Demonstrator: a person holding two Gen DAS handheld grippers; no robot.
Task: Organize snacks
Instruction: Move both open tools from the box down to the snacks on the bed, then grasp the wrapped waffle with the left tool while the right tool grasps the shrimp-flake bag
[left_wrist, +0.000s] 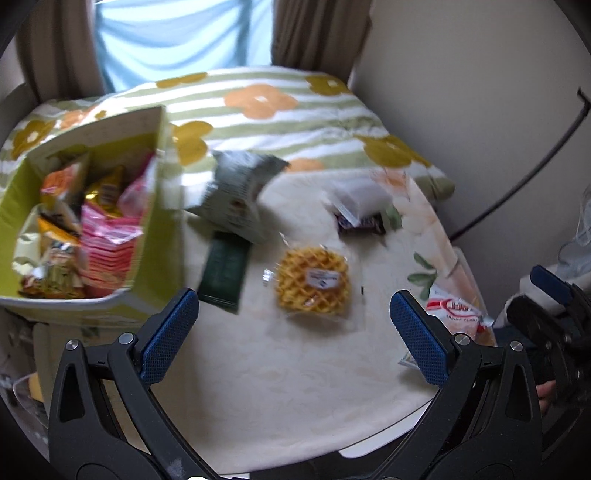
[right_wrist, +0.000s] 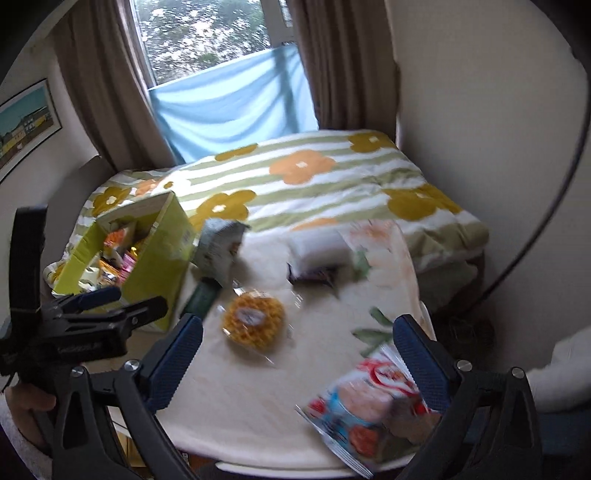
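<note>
A green cardboard box (left_wrist: 147, 258) (right_wrist: 159, 266) full of snack packets stands at the table's left. On the cream tablecloth (left_wrist: 277, 387) lie a wrapped waffle (left_wrist: 314, 282) (right_wrist: 254, 320), a dark green packet (left_wrist: 225, 271) (right_wrist: 201, 297), a grey-green carton (left_wrist: 236, 192) (right_wrist: 218, 245), a dark chocolate bar (left_wrist: 362, 223) (right_wrist: 314, 275) under a white packet (left_wrist: 364, 194) (right_wrist: 319, 245), and a red-and-white shrimp snack bag (left_wrist: 456, 310) (right_wrist: 369, 402). My left gripper (left_wrist: 295, 339) is open and empty above the table's front. My right gripper (right_wrist: 299, 363) is open and empty, its right finger over the shrimp bag.
A bed with a floral striped blanket (left_wrist: 295, 122) (right_wrist: 314, 177) lies behind the table. Curtains and a window with blue cloth (right_wrist: 229, 107) stand beyond. A wall with a black cable (left_wrist: 535, 173) is at right. The table's front edge is close below both grippers.
</note>
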